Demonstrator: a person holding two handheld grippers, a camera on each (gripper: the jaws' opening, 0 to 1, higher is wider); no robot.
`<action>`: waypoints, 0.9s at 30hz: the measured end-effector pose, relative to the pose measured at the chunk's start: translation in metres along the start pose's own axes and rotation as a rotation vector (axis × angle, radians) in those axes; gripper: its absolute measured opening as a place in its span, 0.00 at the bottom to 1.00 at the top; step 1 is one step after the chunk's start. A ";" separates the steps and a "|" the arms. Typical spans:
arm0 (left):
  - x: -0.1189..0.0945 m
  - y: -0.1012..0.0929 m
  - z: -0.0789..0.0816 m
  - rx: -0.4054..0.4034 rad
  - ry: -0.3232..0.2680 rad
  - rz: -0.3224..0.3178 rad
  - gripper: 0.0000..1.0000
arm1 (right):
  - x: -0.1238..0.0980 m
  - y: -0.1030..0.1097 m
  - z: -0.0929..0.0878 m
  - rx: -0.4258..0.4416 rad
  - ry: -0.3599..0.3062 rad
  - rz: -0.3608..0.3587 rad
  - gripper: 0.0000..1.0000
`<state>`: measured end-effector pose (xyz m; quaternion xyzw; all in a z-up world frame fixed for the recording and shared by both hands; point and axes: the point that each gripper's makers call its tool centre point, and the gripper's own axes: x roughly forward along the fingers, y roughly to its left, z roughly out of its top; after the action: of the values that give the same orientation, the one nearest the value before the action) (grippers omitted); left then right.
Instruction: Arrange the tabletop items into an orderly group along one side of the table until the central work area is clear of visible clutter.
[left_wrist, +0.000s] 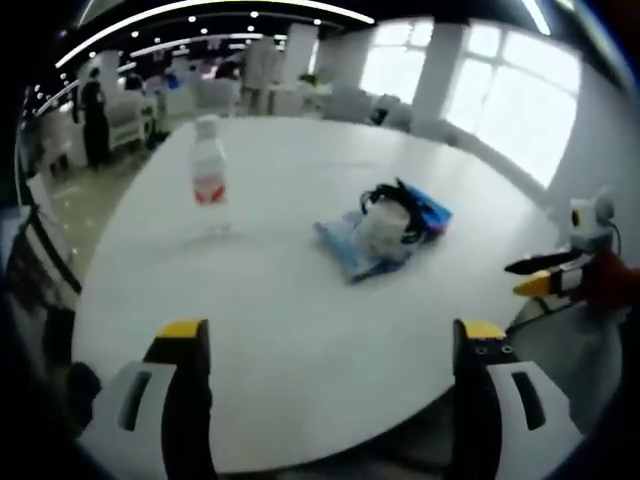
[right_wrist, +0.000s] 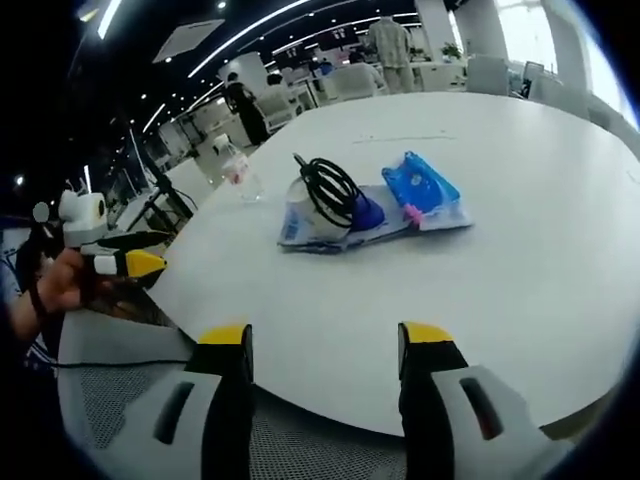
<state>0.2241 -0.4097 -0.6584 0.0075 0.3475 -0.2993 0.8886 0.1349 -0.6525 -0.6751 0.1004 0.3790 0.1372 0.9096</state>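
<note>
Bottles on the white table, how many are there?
1. A clear plastic bottle with a red label stands upright on the white table, apart from the pile of packets and black cable. In the right gripper view it stands near the table's far edge.

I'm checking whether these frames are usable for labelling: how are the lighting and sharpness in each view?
Left gripper view: soft and blurred overall, the windows blown out, the bottle label unreadable, the table edge bent by the fisheye. Right gripper view: sharper, the black cable and blue pack clear, with glare top right and a dim room on the left.
</note>
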 end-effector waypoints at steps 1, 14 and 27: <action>0.000 0.000 0.000 -0.001 0.000 0.001 0.99 | 0.000 0.000 0.000 -0.003 0.001 0.001 0.58; -0.008 0.005 0.008 -0.037 -0.052 0.013 0.99 | 0.004 0.002 0.006 -0.012 -0.008 0.006 0.58; -0.011 0.010 0.010 -0.076 -0.076 0.009 0.98 | 0.024 0.007 0.039 -0.137 -0.016 -0.009 0.58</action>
<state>0.2293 -0.3984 -0.6460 -0.0362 0.3246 -0.2820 0.9021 0.1778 -0.6412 -0.6620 0.0373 0.3620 0.1578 0.9180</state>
